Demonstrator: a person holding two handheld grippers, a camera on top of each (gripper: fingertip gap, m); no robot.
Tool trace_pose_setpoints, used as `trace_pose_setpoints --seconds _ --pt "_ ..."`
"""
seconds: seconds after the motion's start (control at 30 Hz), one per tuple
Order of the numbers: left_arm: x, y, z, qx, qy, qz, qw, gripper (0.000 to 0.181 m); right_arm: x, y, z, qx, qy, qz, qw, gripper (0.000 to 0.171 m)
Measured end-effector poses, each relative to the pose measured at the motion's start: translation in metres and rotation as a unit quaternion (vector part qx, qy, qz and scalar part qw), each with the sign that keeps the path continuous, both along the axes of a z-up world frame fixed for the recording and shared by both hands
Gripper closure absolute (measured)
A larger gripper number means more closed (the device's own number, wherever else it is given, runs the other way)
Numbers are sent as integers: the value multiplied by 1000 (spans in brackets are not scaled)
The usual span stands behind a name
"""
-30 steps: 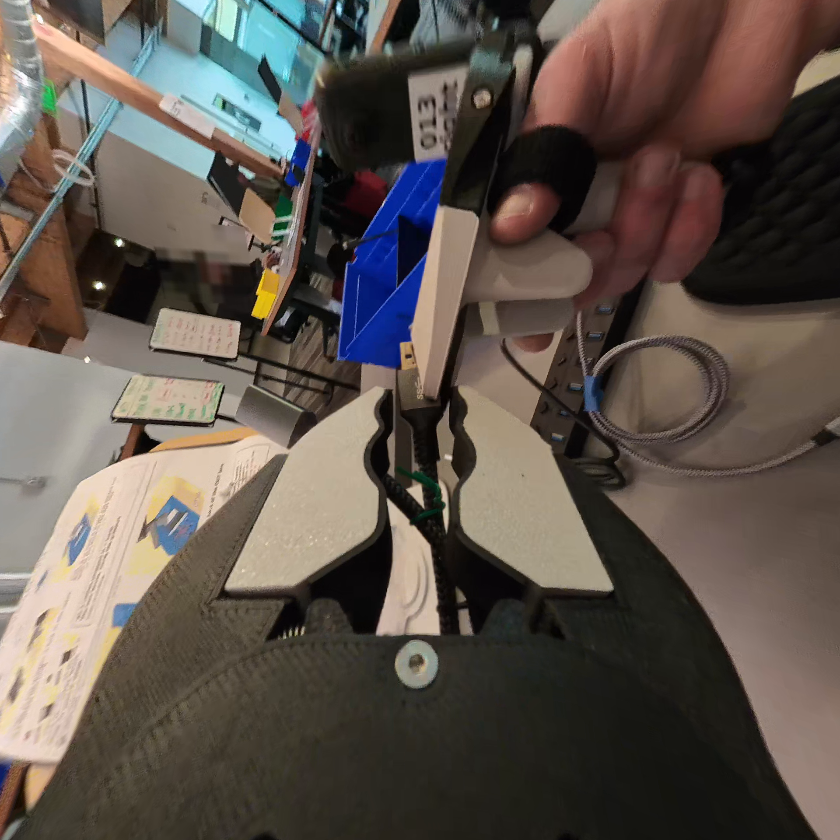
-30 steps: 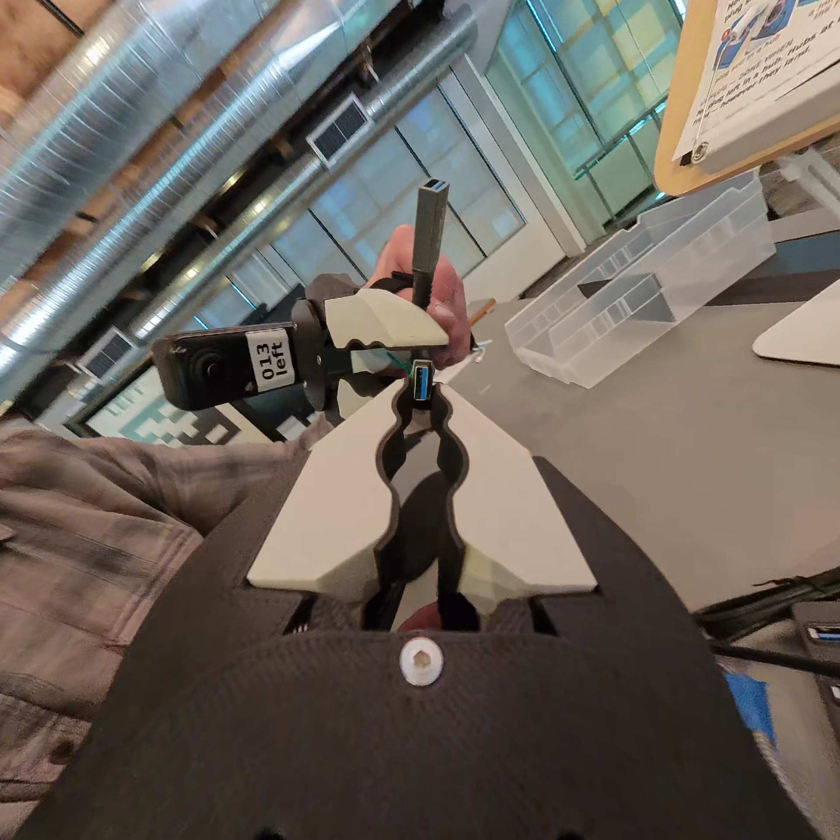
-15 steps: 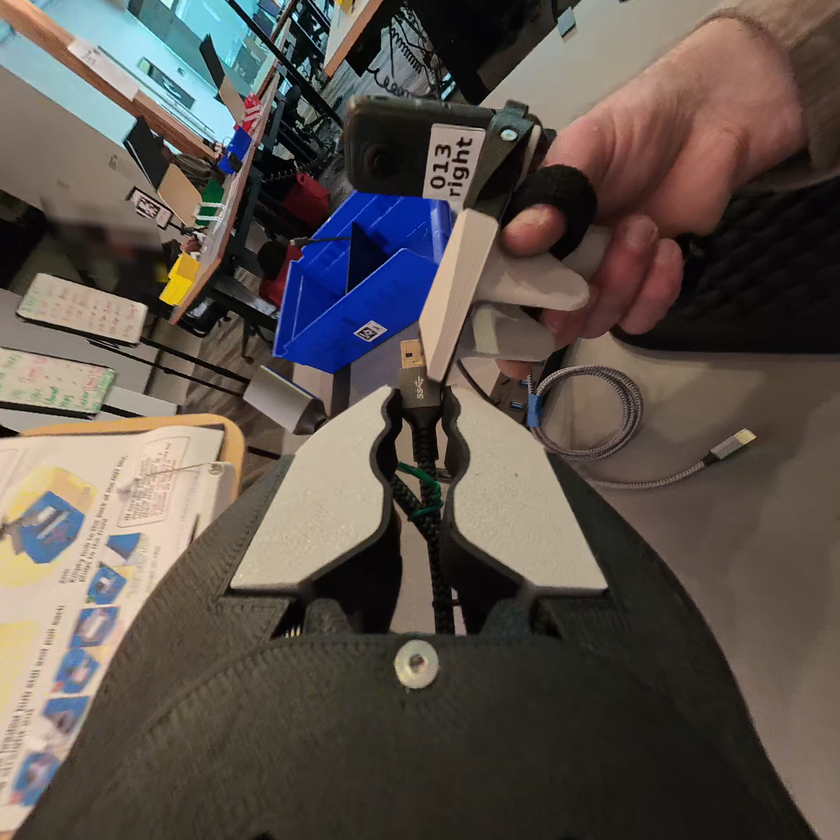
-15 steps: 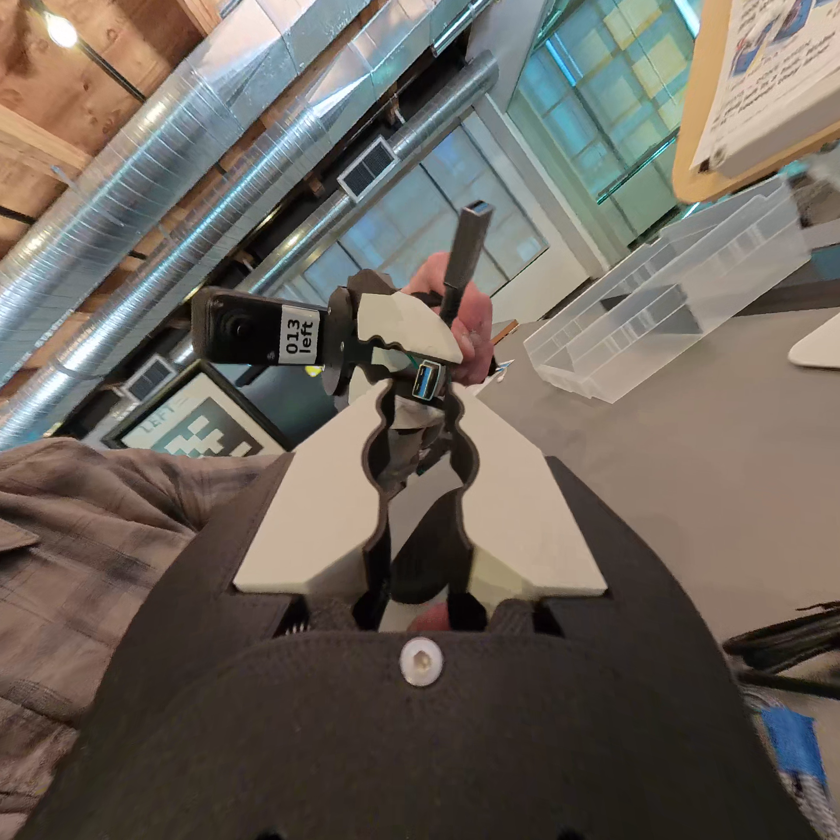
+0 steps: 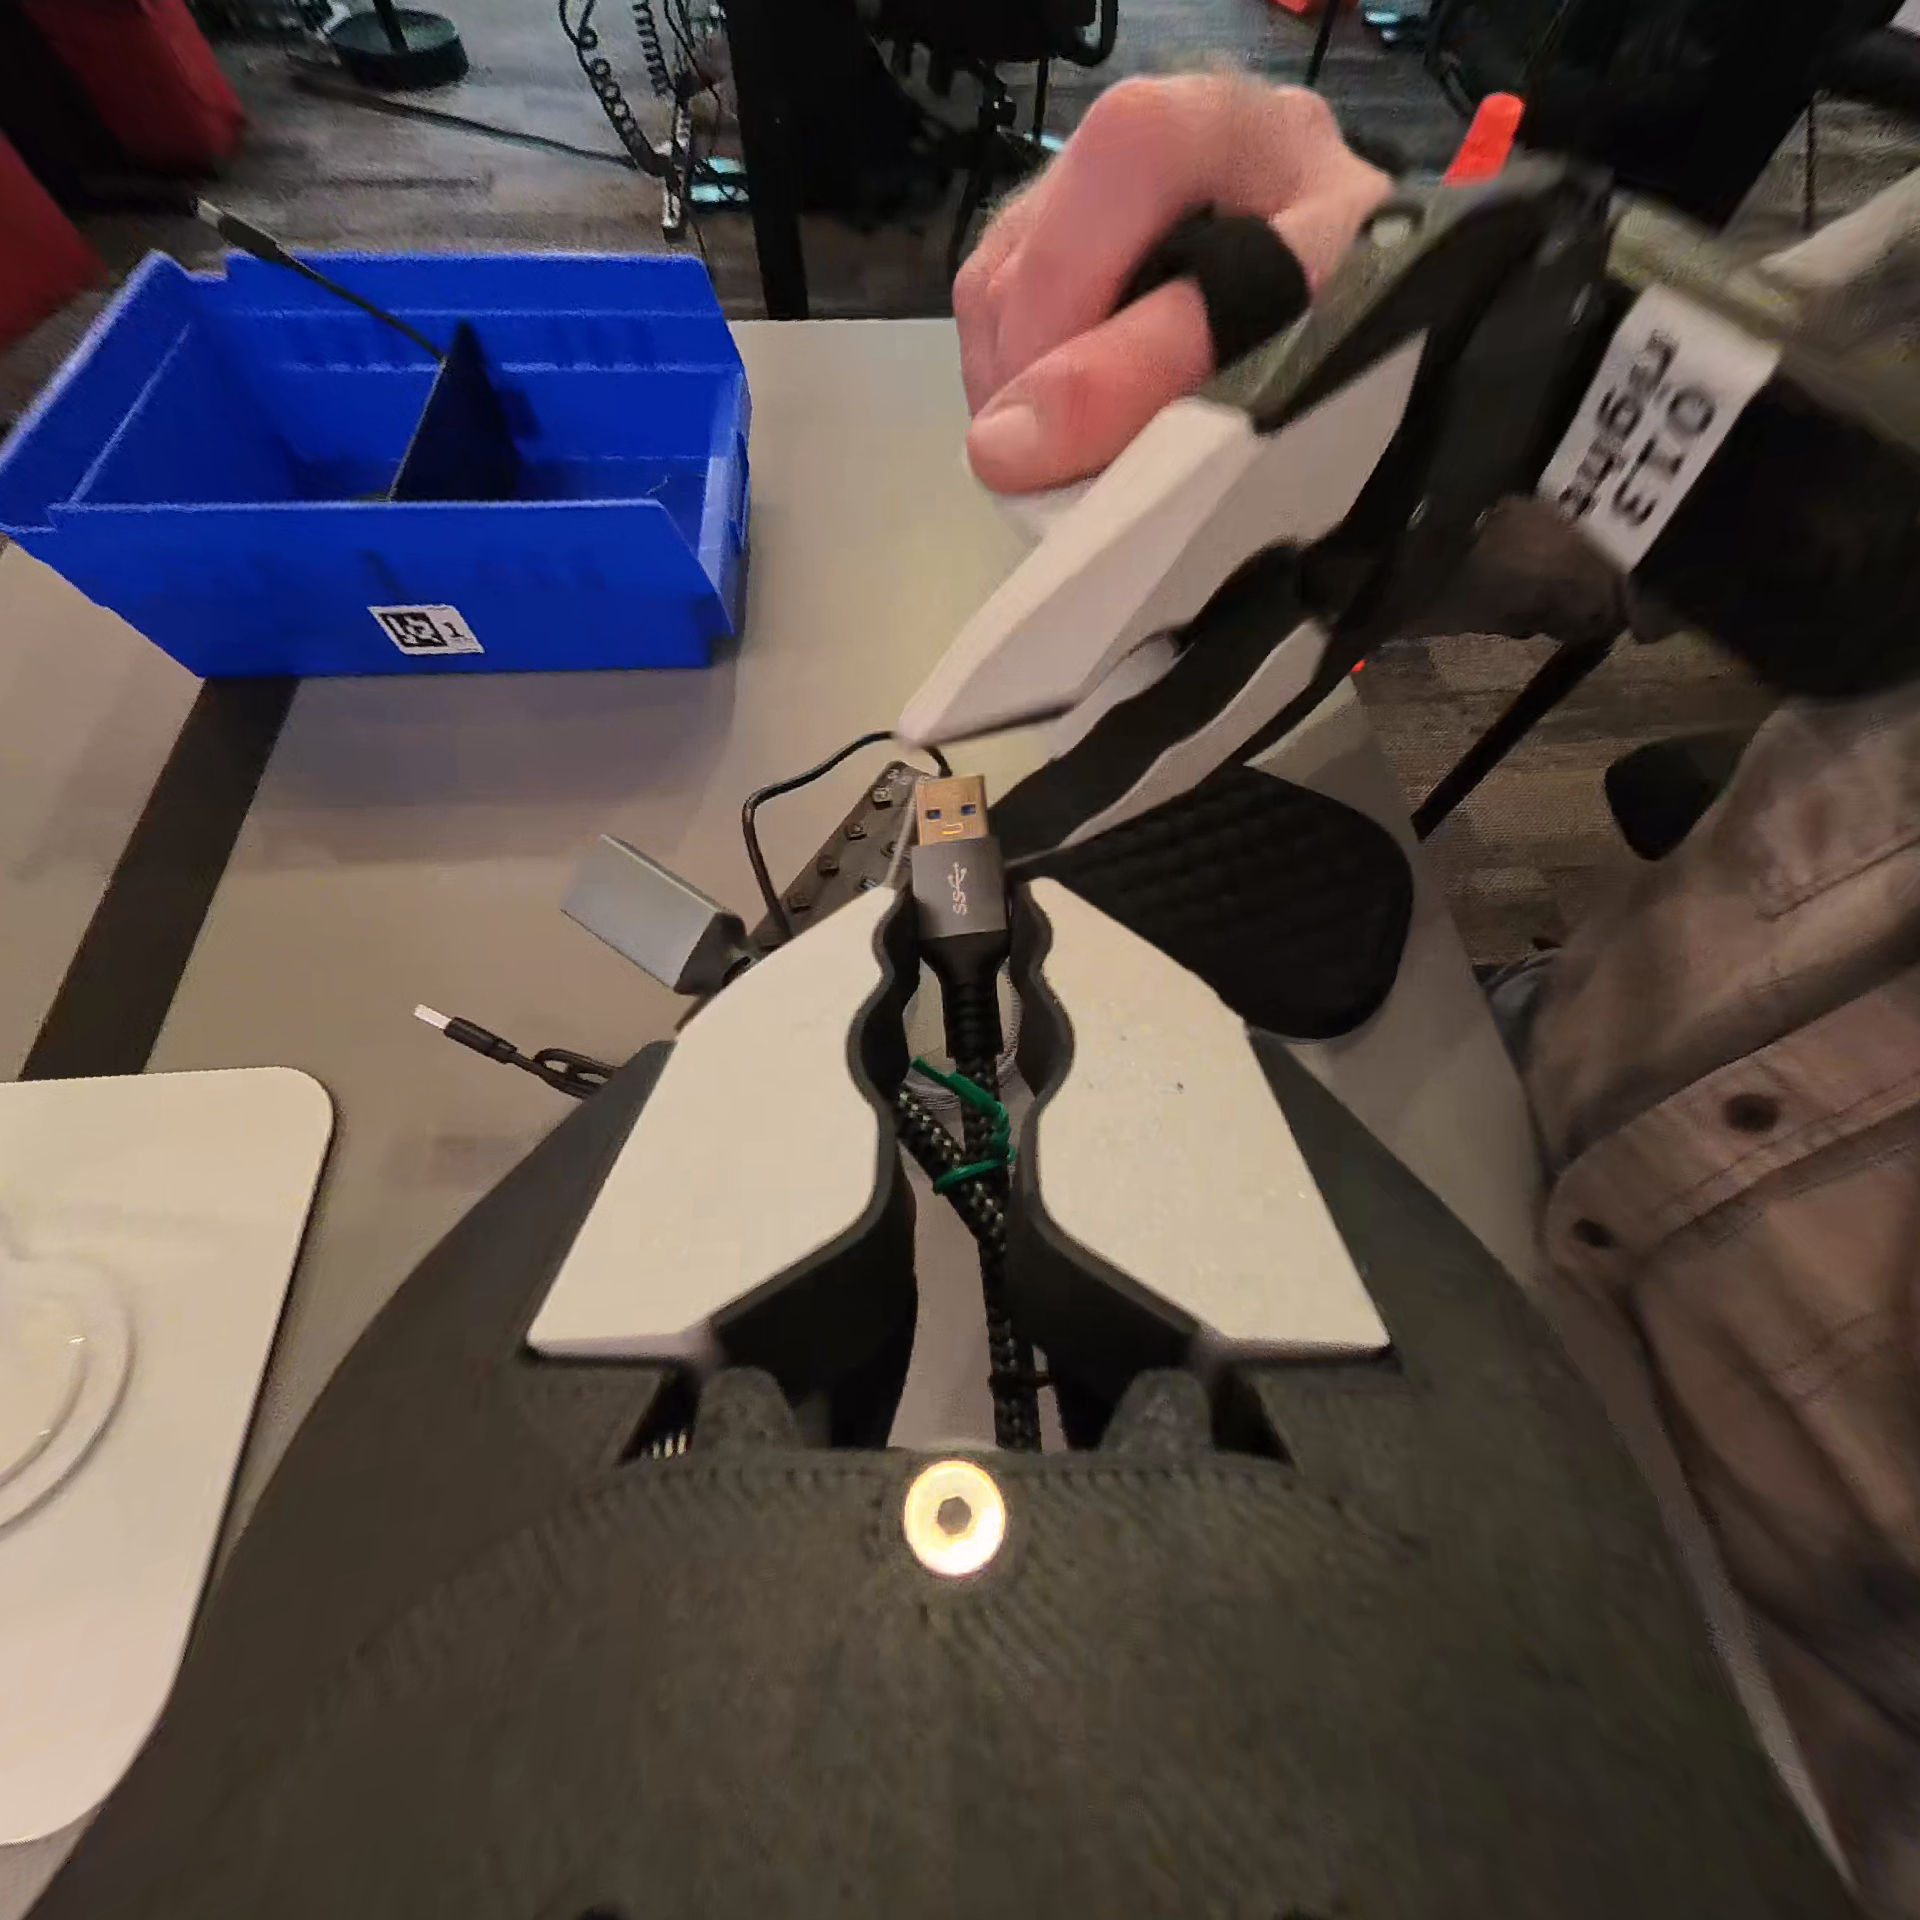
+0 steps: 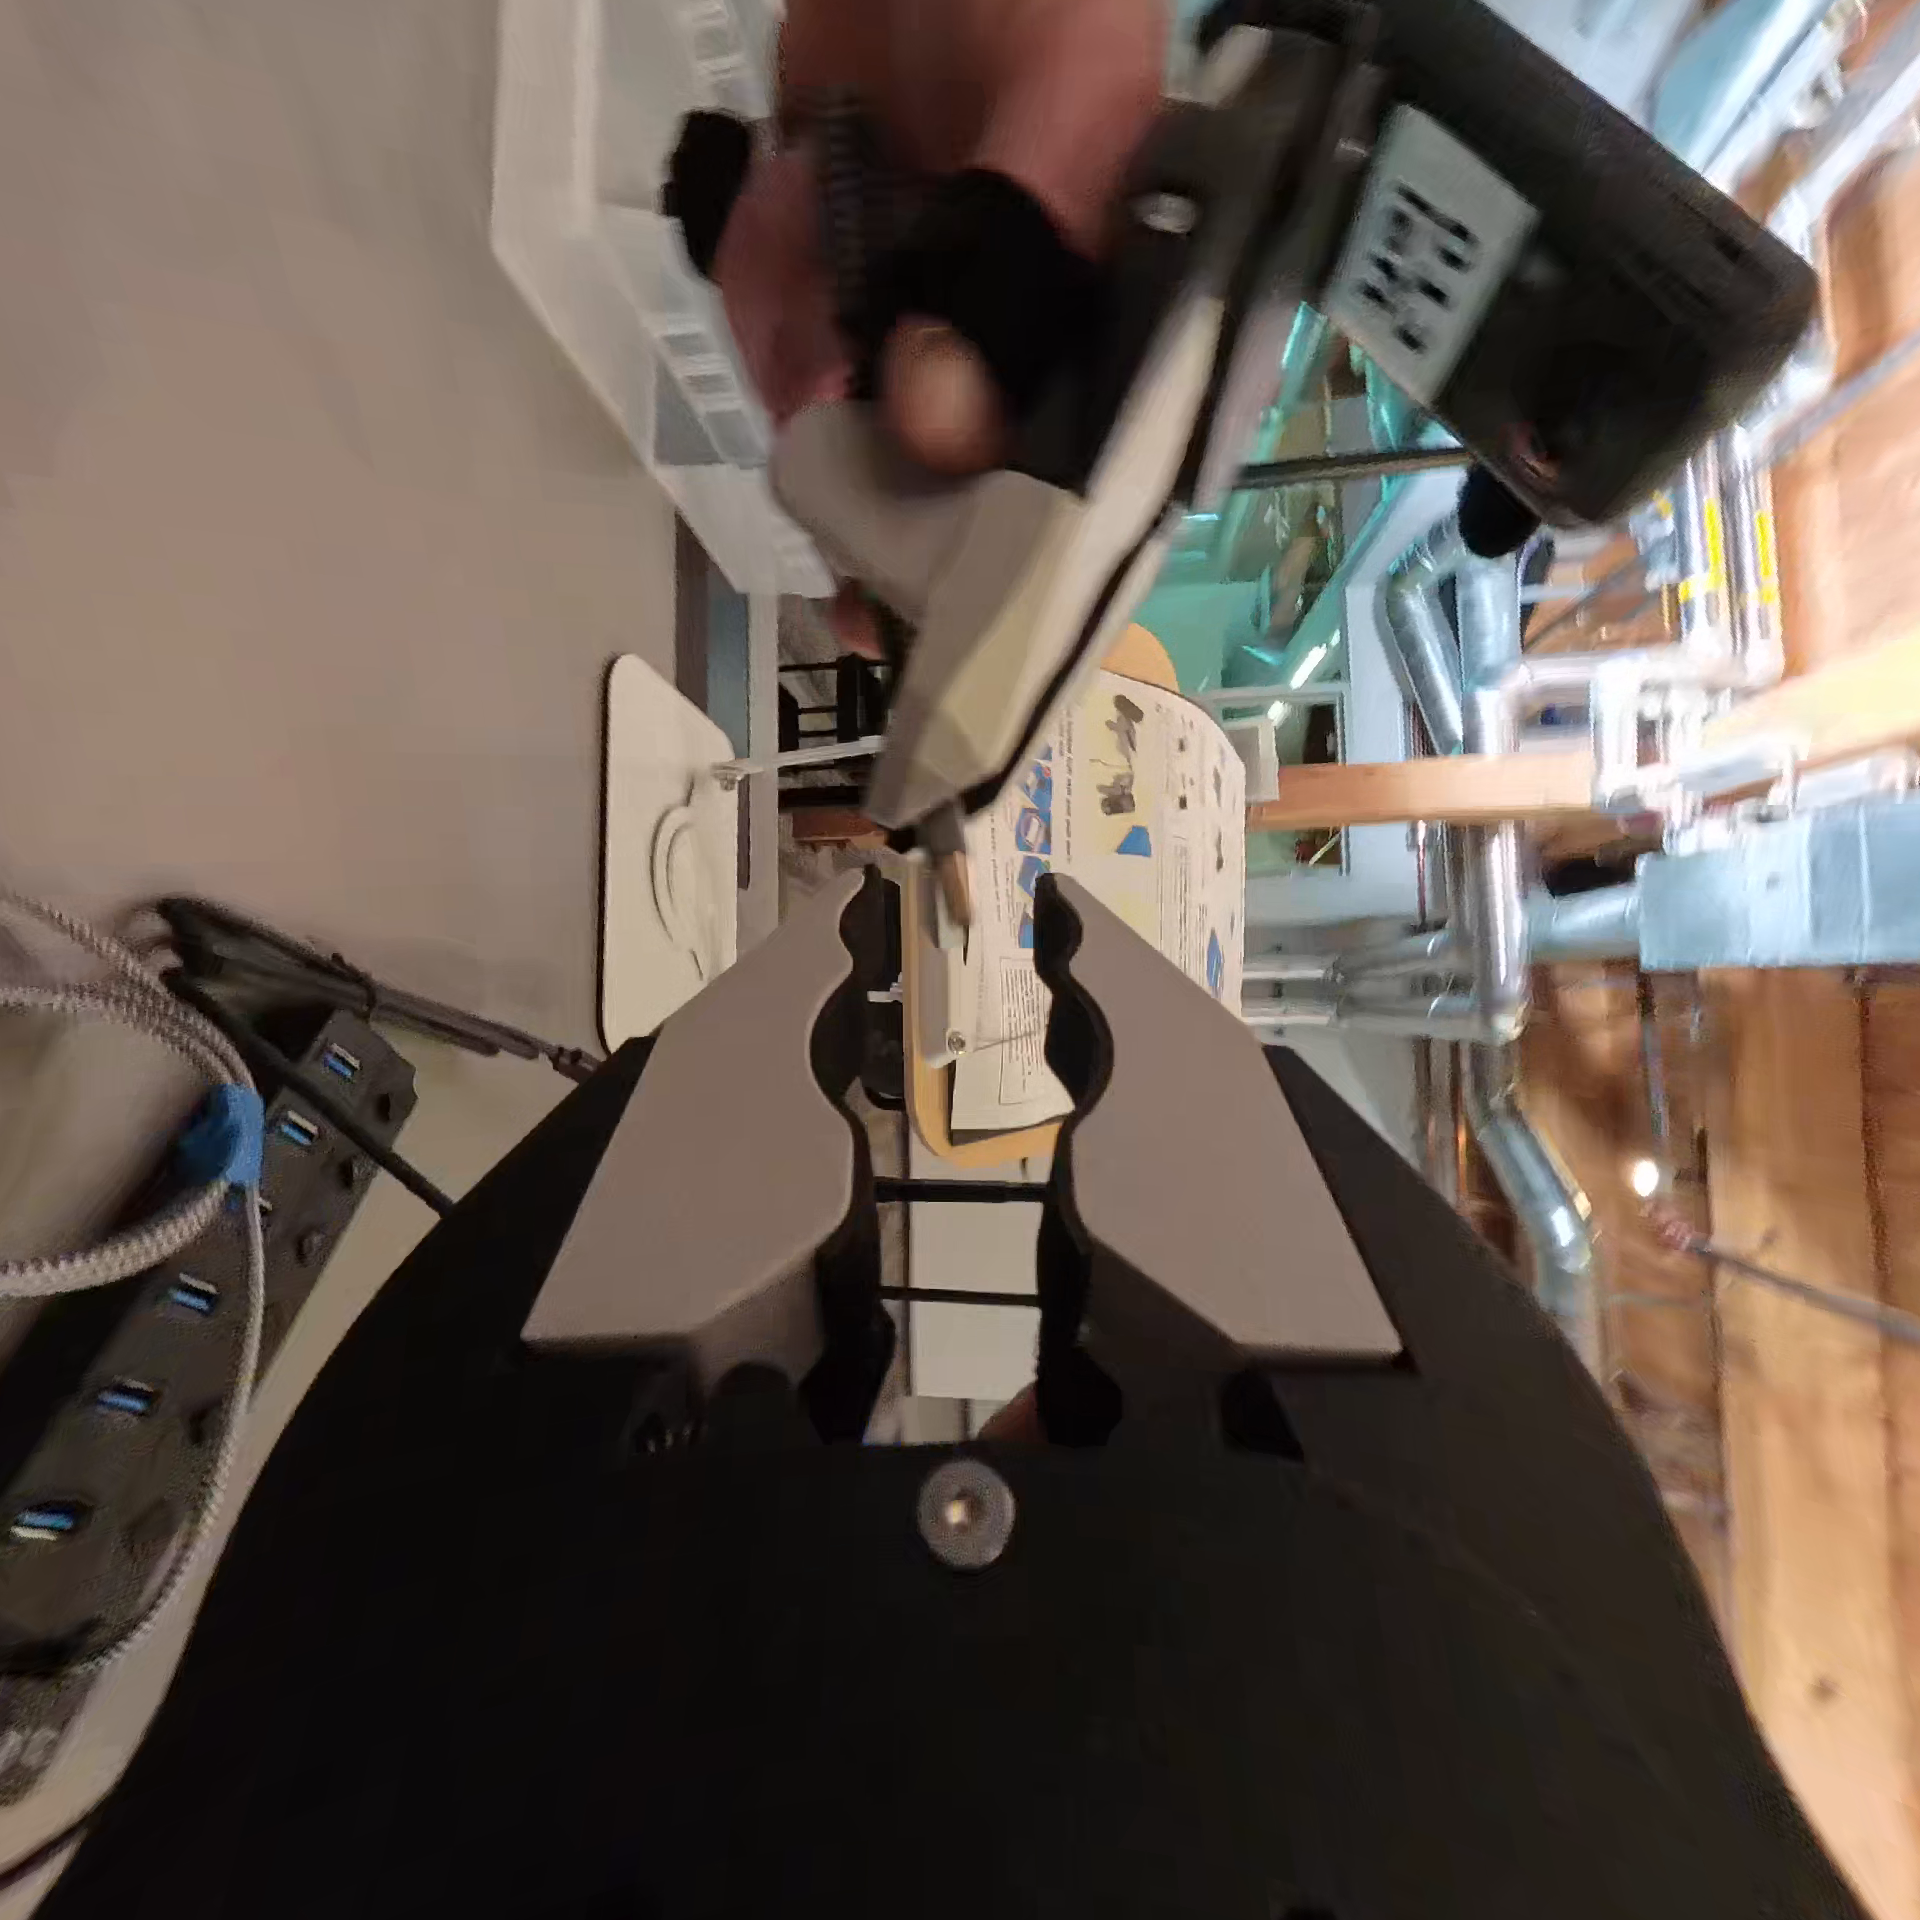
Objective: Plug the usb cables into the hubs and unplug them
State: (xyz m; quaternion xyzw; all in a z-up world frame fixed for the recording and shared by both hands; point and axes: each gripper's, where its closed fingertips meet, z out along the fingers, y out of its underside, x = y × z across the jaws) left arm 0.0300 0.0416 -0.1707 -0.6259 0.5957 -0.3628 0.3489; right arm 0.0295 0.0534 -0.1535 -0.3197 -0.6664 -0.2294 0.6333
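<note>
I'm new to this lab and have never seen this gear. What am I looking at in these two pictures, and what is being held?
There is no robot: a person holds a pincer-like gripper in each hand, and each carries a wide-angle camera looking along its two grey fingers.

The left wrist view shows the left gripper shut on a USB-A plug of a black braided cable. The right gripper, in the person's hand, hovers just above it. On the grey table sit a blue bin, a black USB hub and a small grey block.

The right wrist view is turned sideways. The right gripper is open and empty, facing the left one. The black USB hub with blue ports lies at the left.
</note>
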Motion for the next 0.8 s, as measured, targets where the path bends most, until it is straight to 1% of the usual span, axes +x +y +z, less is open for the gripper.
trace_pose_setpoints --seconds 0.07,0.1,0.17,0.23,0.27,0.33,0.5,0.57,0.63,0.67,0.8 --pt "4 -1 3 -2 1 5 1000 165 -3 0 -7 23 -31 8 999 149" --pt "5 -1 3 -6 5 9 1000 165 -3 2 -5 37 -33 5 999 157" --pt "6 1 3 -15 8 15 1000 165 -1 3 -4 53 -36 0 998 158" --pt "6 1 1 -19 15 17 1000 165 0 3 -6 45 -35 3 998 161" --pt "7 2 1 -19 18 18 999 165 1 3 -6 41 -31 3 999 165" --pt "10 1 7 -25 5 16 1000 165 4 2 -2 32 -4 2 999 165" --pt "14 4 23 21 -21 17 999 164 10 4 12 4 64 -12 998 165" --pt "14 7 31 32 -39 30 998 163 11 4 13 -4 80 -18 997 165" --pt "11 14 42 52 -60 51 996 147 11 3 14 -6 91 -20 996 165" --pt "10 14 46 60 -64 53 995 146 9 3 13 -7 88 -22 996 165" --pt "10 8 42 111 -20 36 993 147 9 2 16 -4 99 -27 995 165"
